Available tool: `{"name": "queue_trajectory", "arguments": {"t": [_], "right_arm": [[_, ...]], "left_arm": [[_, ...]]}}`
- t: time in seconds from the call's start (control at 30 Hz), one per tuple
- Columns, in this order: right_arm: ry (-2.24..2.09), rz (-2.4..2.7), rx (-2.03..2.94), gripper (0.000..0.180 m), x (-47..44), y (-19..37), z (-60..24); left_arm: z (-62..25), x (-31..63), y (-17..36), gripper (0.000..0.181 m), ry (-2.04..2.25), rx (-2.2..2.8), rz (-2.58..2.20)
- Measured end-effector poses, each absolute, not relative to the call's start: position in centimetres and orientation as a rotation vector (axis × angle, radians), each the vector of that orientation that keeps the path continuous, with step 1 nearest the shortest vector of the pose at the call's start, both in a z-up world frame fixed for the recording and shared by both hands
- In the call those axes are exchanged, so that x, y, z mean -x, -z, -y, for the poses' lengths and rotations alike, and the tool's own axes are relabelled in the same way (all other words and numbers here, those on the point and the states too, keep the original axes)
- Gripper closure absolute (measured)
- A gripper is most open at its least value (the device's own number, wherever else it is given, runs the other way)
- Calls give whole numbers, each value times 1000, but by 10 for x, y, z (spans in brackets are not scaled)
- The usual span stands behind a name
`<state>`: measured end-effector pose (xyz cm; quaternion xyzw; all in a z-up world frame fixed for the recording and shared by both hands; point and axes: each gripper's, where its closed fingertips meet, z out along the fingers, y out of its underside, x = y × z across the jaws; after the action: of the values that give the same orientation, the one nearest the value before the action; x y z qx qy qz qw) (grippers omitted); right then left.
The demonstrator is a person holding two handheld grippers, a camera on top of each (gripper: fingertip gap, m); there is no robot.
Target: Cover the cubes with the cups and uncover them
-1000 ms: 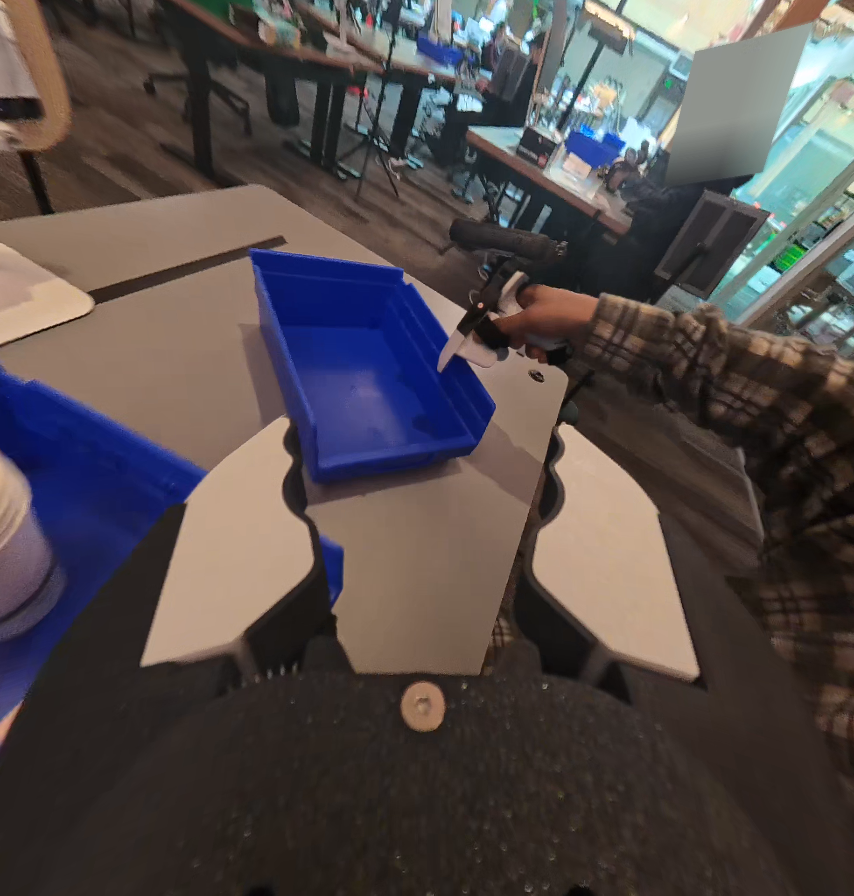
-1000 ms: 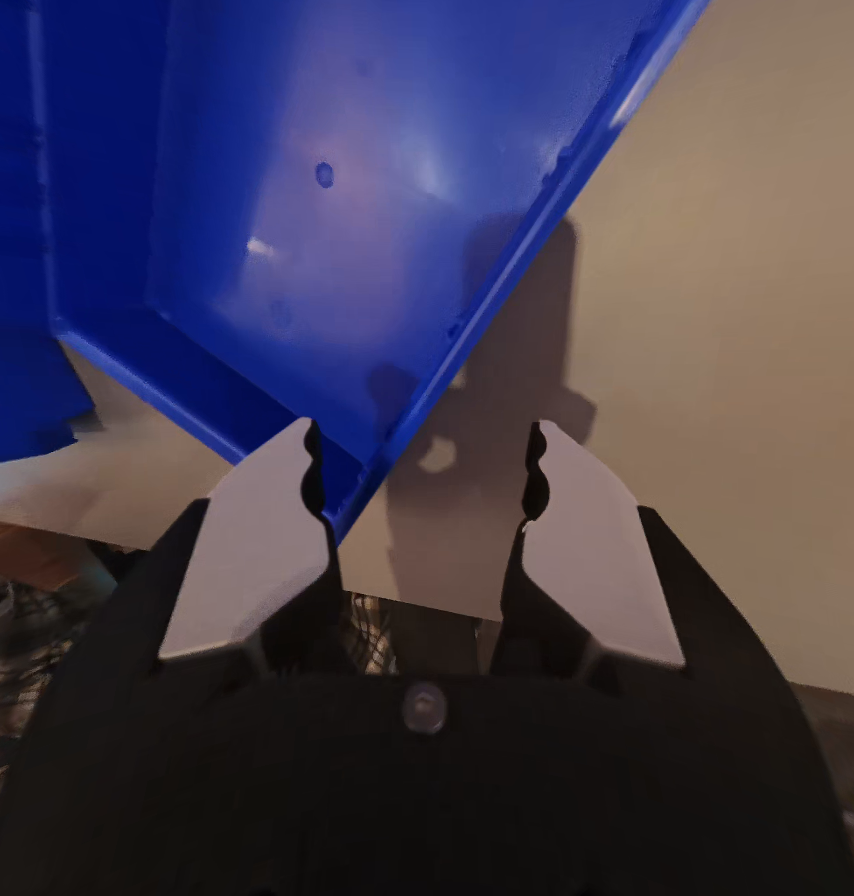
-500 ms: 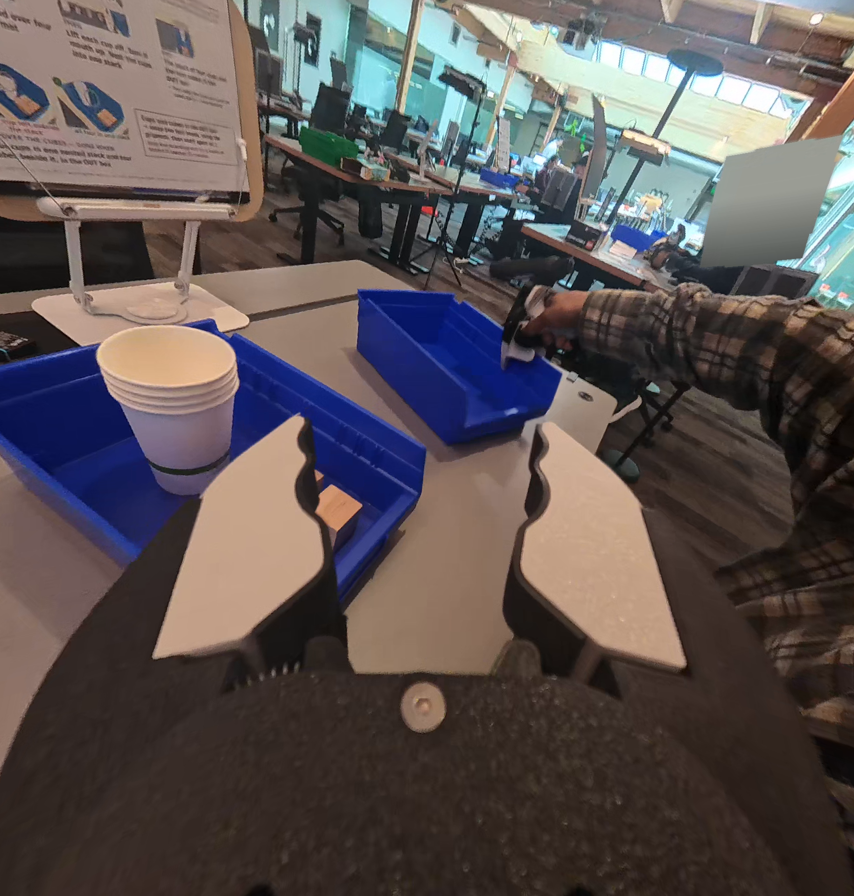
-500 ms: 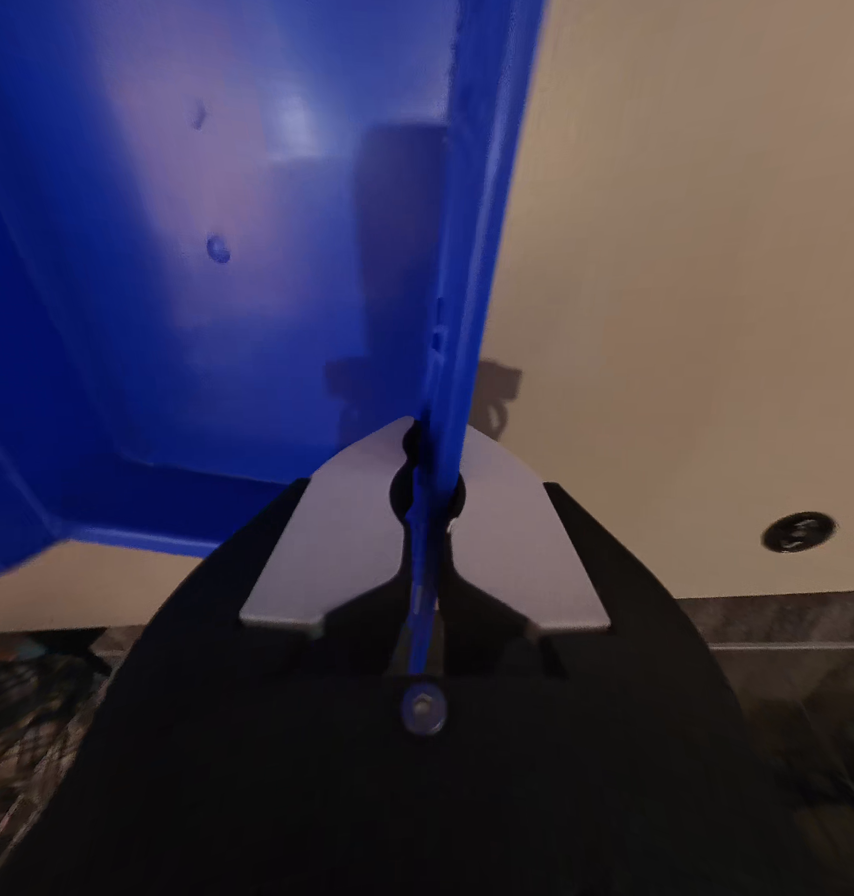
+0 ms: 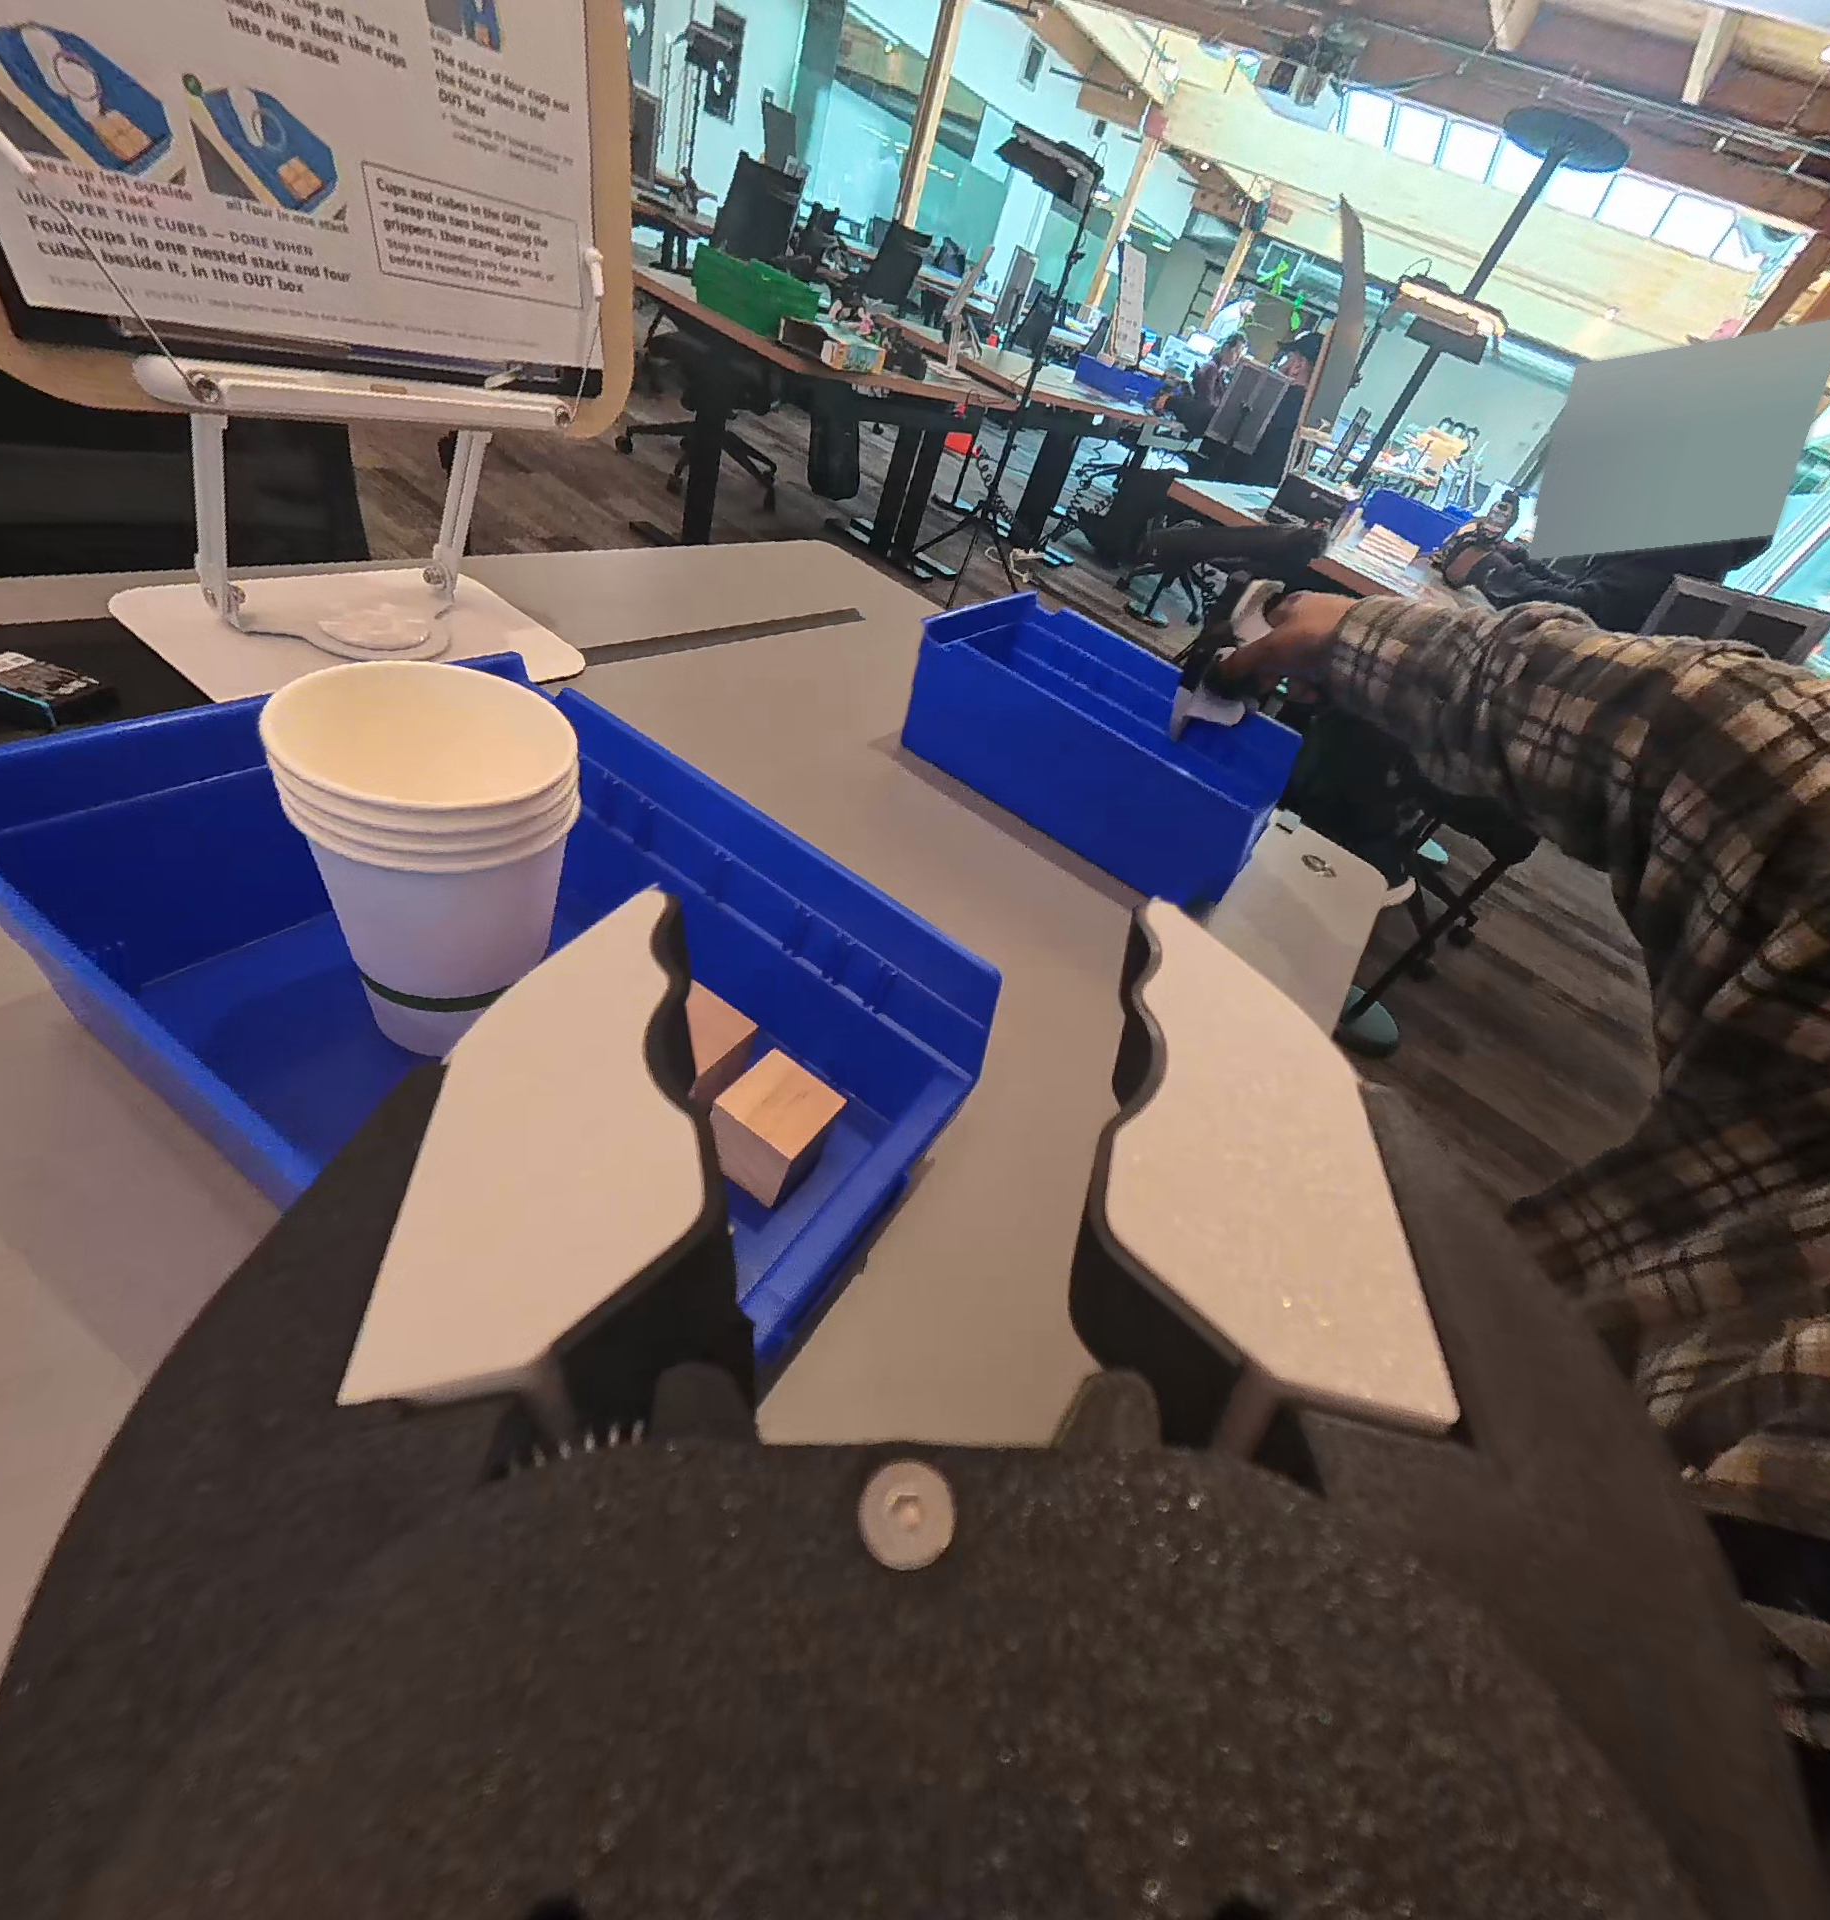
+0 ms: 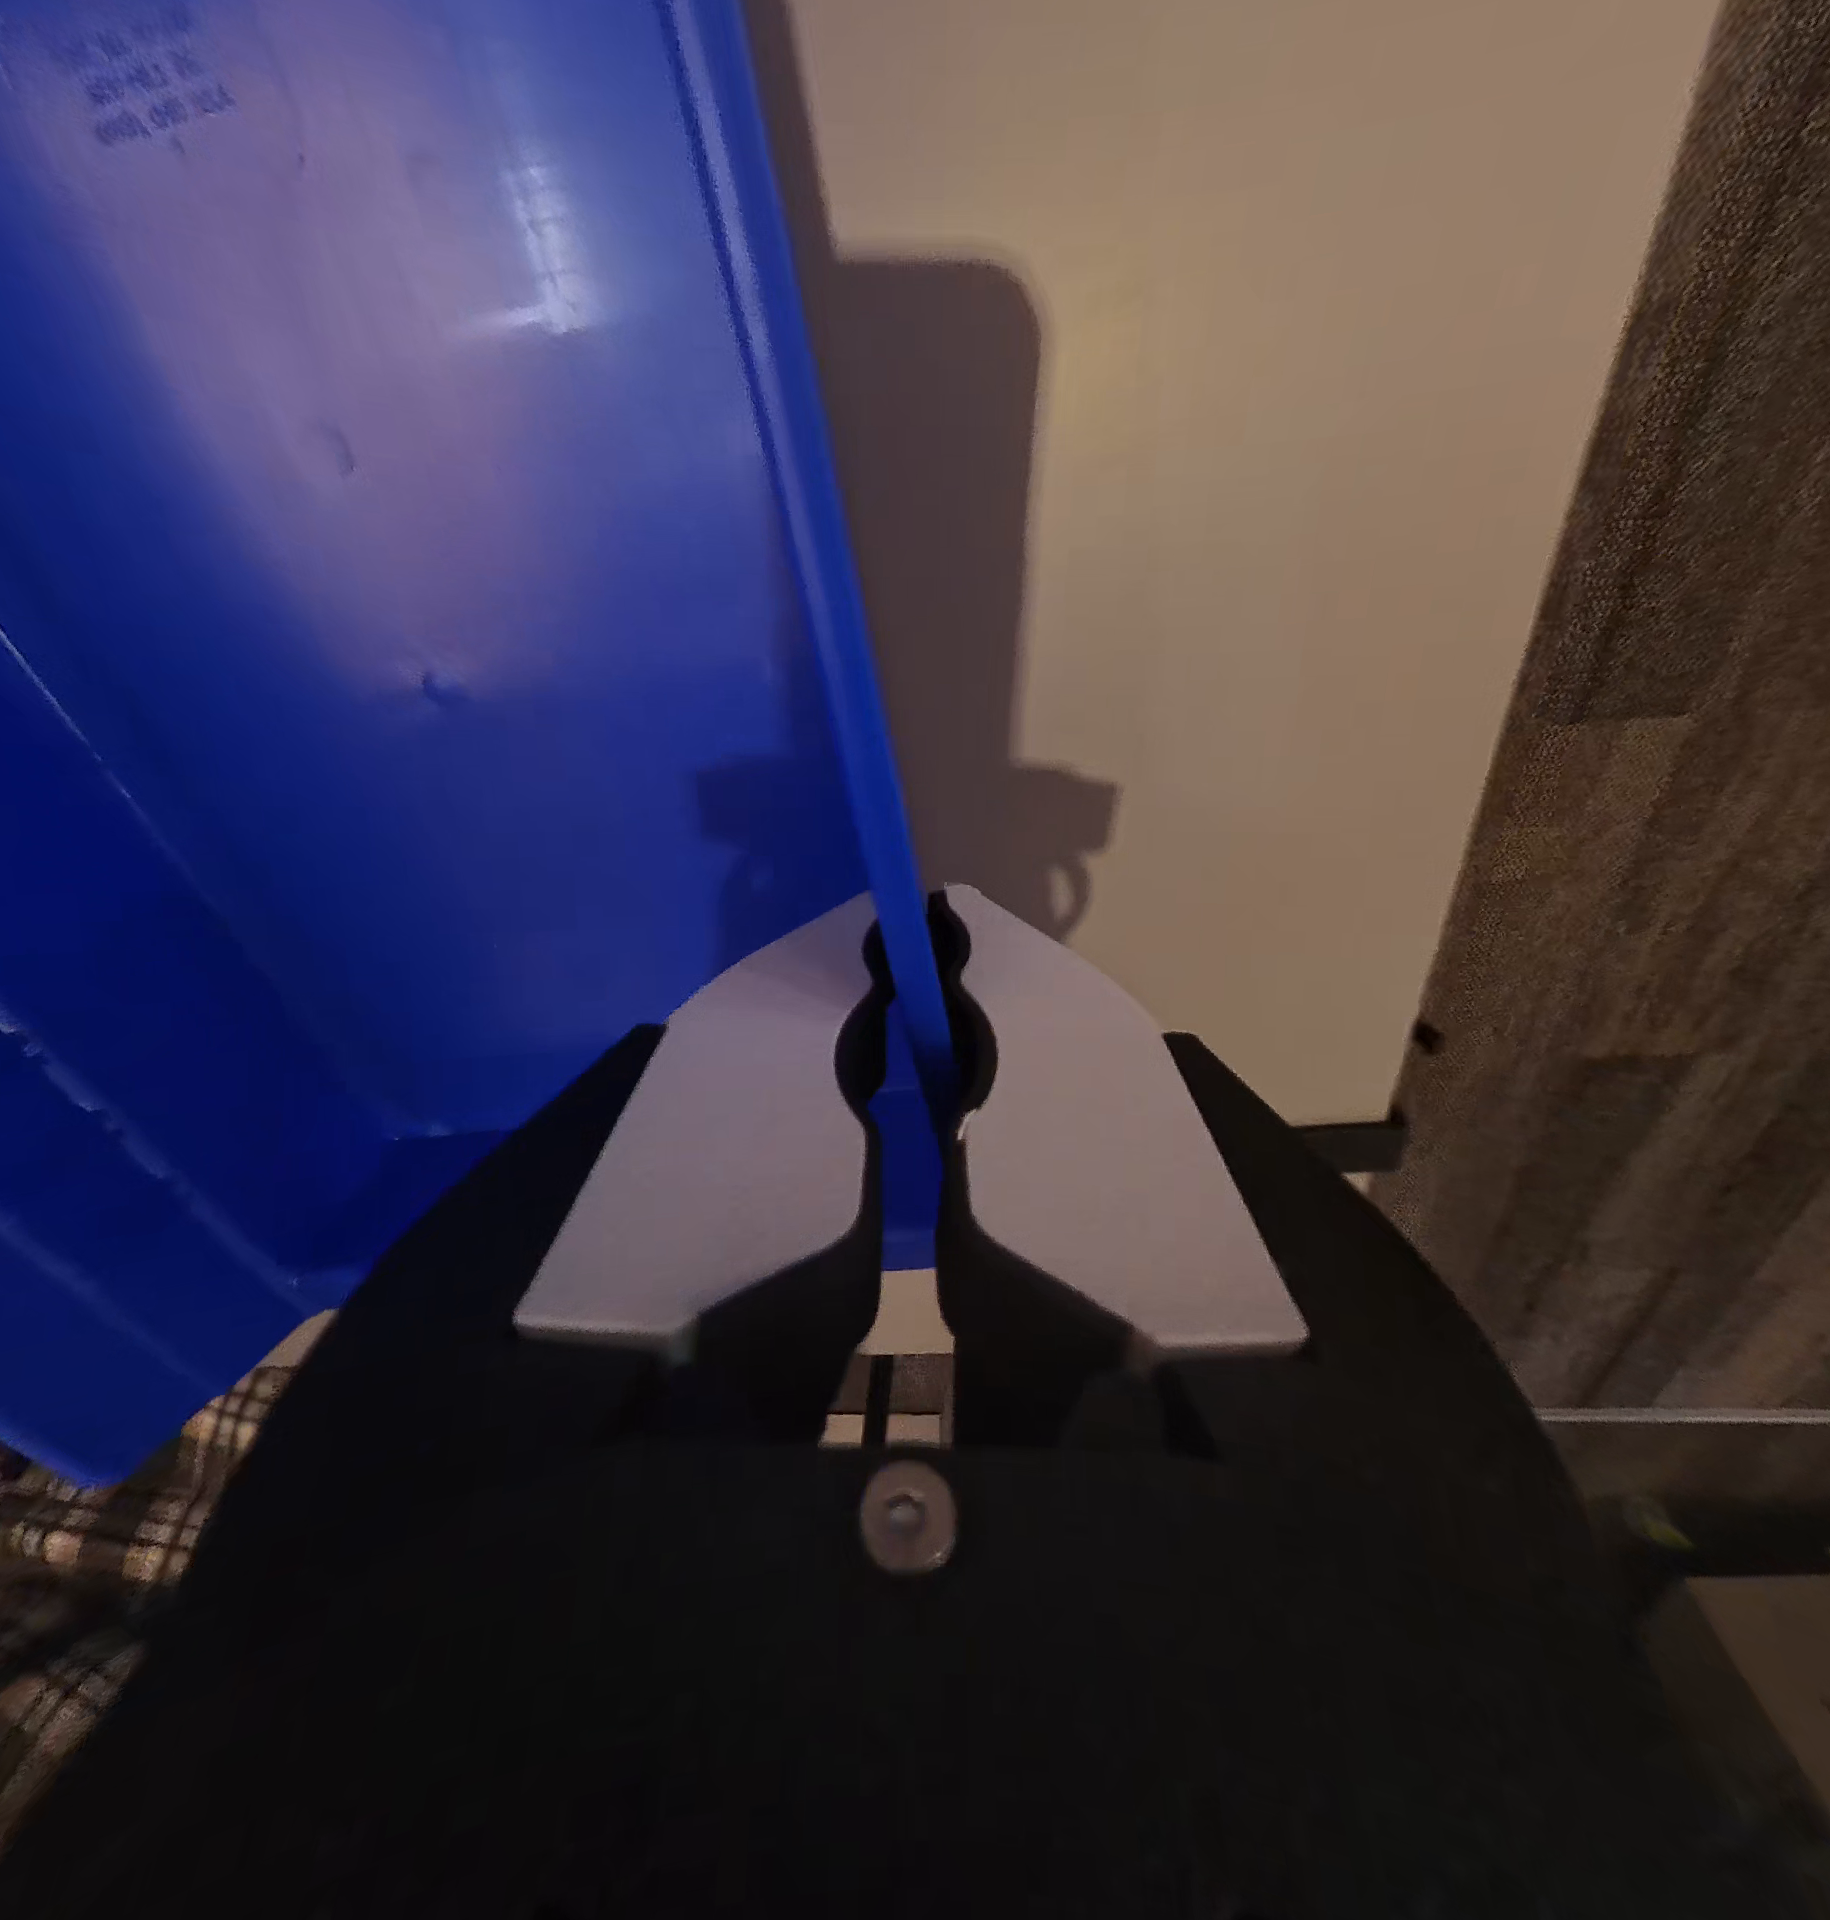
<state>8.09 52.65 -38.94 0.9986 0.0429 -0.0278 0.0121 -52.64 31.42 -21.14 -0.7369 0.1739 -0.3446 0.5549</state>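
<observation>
right gripper [image 6: 916, 1013]: jaws clamped on the side wall of the far bin [image 6: 371, 623]; thin blue rim runs up between the grey pads; also seen from the left wrist view [image 5: 1207, 707], held by a hand [image 5: 1280, 644] in a plaid sleeve [image 5: 1669, 831]
left gripper [image 5: 895, 1049]: jaws wide apart, nothing between them, hovering over the near bin's right end
near bin [image 5: 838, 935]: blue plastic, shallow, ribbed inner wall, left of the far bin, well apart from it
cups [image 5: 428, 842]: white paper, nested stack, mouth up, dark band near the base, standing inside the near bin
cubes [image 5: 776, 1127]: pale wood, square-edged, two visible in the near bin just right of the cups; one partly hidden by the left finger, maybe more behind it
far bin, left wrist view [image 5: 1077, 758]: blue plastic, nothing seen inside, at the table's right edge
table [image 5: 786, 717]: flat grey, matte
instruction board [image 5: 287, 166]: on a white stand [image 5: 329, 613] behind the near bin
right wrist view background: beige tabletop [image 6: 1254, 416], dark gripper shadow beside the far bin, blurry
</observation>
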Motion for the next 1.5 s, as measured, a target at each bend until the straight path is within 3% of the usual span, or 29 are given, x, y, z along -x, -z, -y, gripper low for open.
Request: {"name": "queue_trajectory", "arguments": {"t": [0.4,0.43,0.53,0.6,0.8,0.93,1.17,1.33,1.5], "right_arm": [[104,-156,-3125,173,-126,389,-541],[83,-155,-3138,168,-129,388,-542],[-36,-181,-3203,123,-143,373,-545],[-84,-162,-3300,105,-146,349,-551],[156,-495,-3800,97,-51,224,-557],[462,-904,-3922,93,53,182,-512],[976,-1262,-3714,90,188,245,-460],[1062,-1217,-3691,95,220,312,-489],[1217,-1123,-3715,107,233,342,-517]], "left_arm": [[-347,529,225,101,762,1819,-322],[-348,530,224,101,753,1824,-319],[-349,535,225,97,707,1870,-315],[-350,542,228,96,670,1907,-311],[-364,576,254,88,501,2135,-268],[-382,599,275,83,442,2273,-179],[-407,624,324,81,445,2484,10],[-410,619,350,84,432,2591,45],[-411,619,373,95,343,2718,31]]}}
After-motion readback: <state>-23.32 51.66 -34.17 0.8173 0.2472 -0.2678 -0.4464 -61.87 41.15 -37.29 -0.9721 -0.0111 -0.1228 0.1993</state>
